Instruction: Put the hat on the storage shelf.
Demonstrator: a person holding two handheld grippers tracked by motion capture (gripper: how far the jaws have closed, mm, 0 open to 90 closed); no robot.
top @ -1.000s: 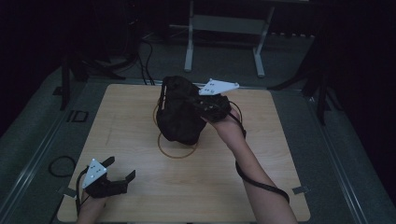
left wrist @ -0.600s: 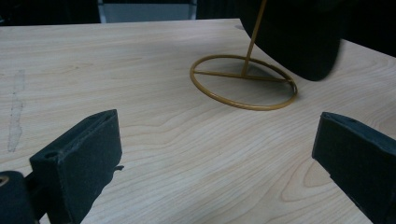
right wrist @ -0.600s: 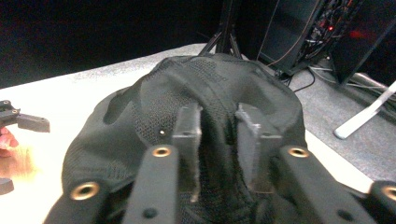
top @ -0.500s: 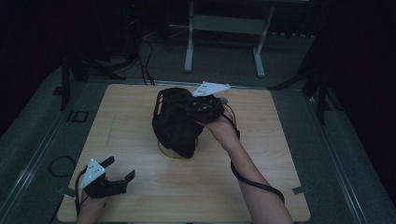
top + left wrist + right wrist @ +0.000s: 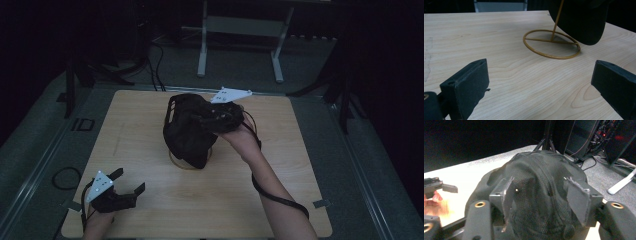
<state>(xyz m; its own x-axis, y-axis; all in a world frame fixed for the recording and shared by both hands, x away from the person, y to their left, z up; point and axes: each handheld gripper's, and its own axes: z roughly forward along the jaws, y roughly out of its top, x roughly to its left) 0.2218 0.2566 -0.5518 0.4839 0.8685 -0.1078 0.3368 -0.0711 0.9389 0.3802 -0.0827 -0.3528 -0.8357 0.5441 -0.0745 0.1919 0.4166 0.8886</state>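
2 grippers are at work over the table. The right gripper has a black cap between its jaws: in the right gripper view the mesh crown bulges up between the 2 pads, which press into the fabric from either side, so the jaws are partly closed and gripping the cap. The cap spreads ahead of the jaws and below them, hiding most of what lies beyond. In the high view this gripper sits at the cap's far right side, with its grey plate on top.

The cap hangs over a gold wire stand, a ring base with 1 thin upright rod. The rod runs up into the cap's underside; whether the cap rests on the rod's top cannot be told. The cap's lower edge hangs just above the ring's right part without touching it.

The left gripper holds nothing. Its 2 jaws stand wide apart, with bare table between them. The stand lies ahead of them, nearer the right jaw, well apart from both. In the high view this gripper is near the table's front edge, and its jaws point toward the cap.
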